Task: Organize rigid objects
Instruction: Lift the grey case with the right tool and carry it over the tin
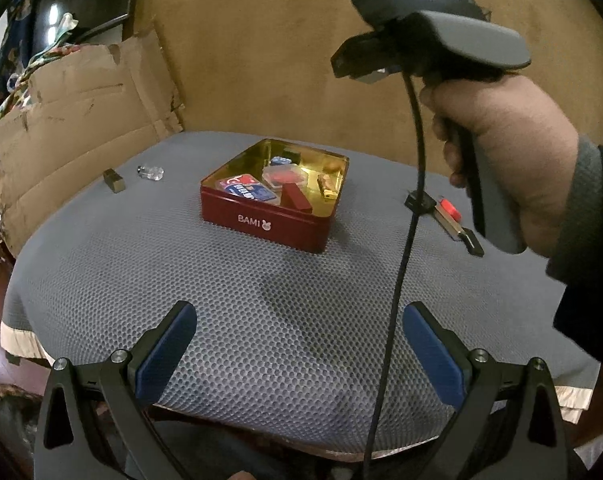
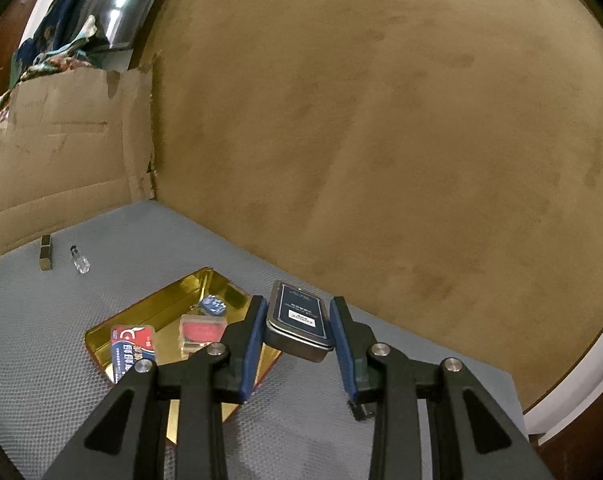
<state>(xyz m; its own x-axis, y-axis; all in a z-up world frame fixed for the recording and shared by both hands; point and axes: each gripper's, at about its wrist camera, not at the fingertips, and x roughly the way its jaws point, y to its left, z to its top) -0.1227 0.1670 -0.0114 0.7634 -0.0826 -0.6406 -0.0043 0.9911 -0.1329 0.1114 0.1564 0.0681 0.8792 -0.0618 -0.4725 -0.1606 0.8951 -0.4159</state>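
Observation:
A red BAMI tin (image 1: 277, 222) with a gold inside stands open mid-mat and holds several small items, among them a red-blue card pack (image 1: 245, 189) and a clear red case (image 1: 283, 176). In the right wrist view the tin (image 2: 113, 330) lies low and to the left. My right gripper (image 2: 297, 320) is shut on a small dark-lidded metal tin (image 2: 301, 320), held in the air above the red tin's right edge. My left gripper (image 1: 299, 332) is open and empty above the near part of the grey mat (image 1: 221, 280). In the left wrist view the right gripper's fingers are hidden behind its body and my hand (image 1: 501, 148).
A small gold-dark block (image 1: 114, 180) and a clear glass bottle (image 1: 150, 172) lie on the mat at far left. A flat metal item with a red part (image 1: 455, 220) lies right of the tin. Torn cardboard (image 1: 81, 120) and a tan wall (image 2: 381, 140) border the mat.

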